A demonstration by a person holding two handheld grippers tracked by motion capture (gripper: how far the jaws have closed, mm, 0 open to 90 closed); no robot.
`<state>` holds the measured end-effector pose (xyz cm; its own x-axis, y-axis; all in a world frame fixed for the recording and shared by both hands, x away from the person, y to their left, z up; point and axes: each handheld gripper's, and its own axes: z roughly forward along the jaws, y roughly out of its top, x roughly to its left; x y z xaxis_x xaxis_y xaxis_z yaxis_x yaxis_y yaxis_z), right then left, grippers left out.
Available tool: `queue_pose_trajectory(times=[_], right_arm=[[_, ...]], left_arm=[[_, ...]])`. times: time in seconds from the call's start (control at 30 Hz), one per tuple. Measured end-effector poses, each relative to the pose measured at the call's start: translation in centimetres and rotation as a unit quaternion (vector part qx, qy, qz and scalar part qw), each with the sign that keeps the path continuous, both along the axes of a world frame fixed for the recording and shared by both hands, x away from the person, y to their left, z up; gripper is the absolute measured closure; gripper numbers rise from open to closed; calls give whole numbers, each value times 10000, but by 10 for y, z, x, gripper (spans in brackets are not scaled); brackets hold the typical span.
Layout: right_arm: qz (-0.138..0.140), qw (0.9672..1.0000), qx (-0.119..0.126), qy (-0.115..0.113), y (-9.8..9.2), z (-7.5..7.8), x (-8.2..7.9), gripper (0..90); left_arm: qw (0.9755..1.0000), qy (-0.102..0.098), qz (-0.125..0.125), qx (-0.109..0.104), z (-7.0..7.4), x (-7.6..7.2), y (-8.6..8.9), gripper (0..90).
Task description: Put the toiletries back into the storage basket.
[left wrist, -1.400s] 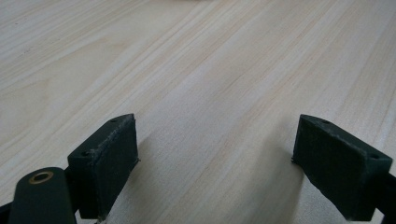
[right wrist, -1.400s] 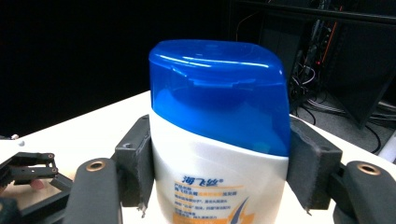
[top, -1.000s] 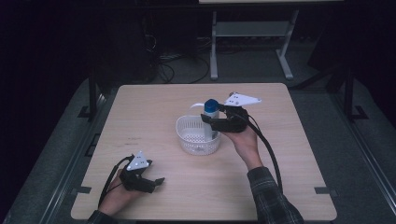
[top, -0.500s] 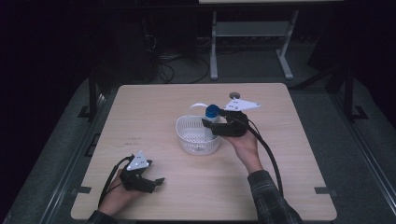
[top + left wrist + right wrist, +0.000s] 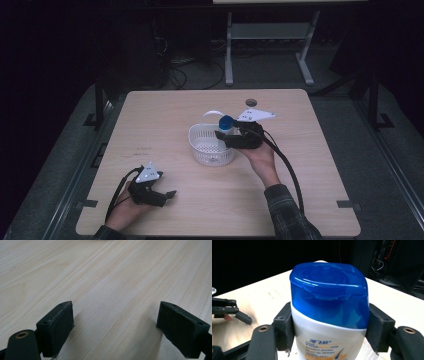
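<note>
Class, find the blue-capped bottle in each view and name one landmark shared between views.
High view: the bottle is centre, at the white basket's far right rim, held by the right gripper.
Left gripper view: not in it.
Right gripper view: bottle at centre, clamped between the jaws.
Shared landmark: the wooden table.

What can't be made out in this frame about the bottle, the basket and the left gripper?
- Bottle: lower body cut off by the right gripper view's bottom edge; label print partly cut, too small to read. In the high view the right gripper hides all but the cap.
- Basket: contents too small to tell in the high view.
- Left gripper: jaws wide apart over bare table; its tips are too small in the high view.
</note>
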<state>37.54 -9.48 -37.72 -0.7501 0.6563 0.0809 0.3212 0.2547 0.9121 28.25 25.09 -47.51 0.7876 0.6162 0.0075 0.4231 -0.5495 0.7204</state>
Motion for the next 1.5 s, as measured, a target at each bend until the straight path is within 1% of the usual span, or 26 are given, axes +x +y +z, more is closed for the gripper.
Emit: queue_pose_trajectory(times=[0.1, 0.27, 0.47, 0.83, 1.4, 1.43, 1.5], right_arm=[[-26, 10000, -2, -5, 0, -2, -1, 341], [-37, 9999, -86, 64, 0, -9, -2, 341], [-58, 9997, -188, 111, 1, -13, -1, 341], [-37, 9994, -316, 143, 4, -16, -1, 339], [-32, 9993, -349, 93, 5, -16, -2, 336], [-27, 9994, -335, 88, 5, -16, -2, 333], [-44, 9995, -292, 65, 4, -15, -2, 273]], left_arm=[[10000, 1, 2, 0, 0, 0, 0, 129], [10000, 8, 5, -8, 0, 0, 0, 129], [10000, 11, 13, -23, 0, 0, 0, 129], [10000, 12, 11, -22, 0, 0, 0, 129], [10000, 12, 10, -21, 0, 0, 0, 129], [10000, 11, 10, -21, 0, 0, 0, 129], [10000, 11, 10, -22, 0, 0, 0, 129]])
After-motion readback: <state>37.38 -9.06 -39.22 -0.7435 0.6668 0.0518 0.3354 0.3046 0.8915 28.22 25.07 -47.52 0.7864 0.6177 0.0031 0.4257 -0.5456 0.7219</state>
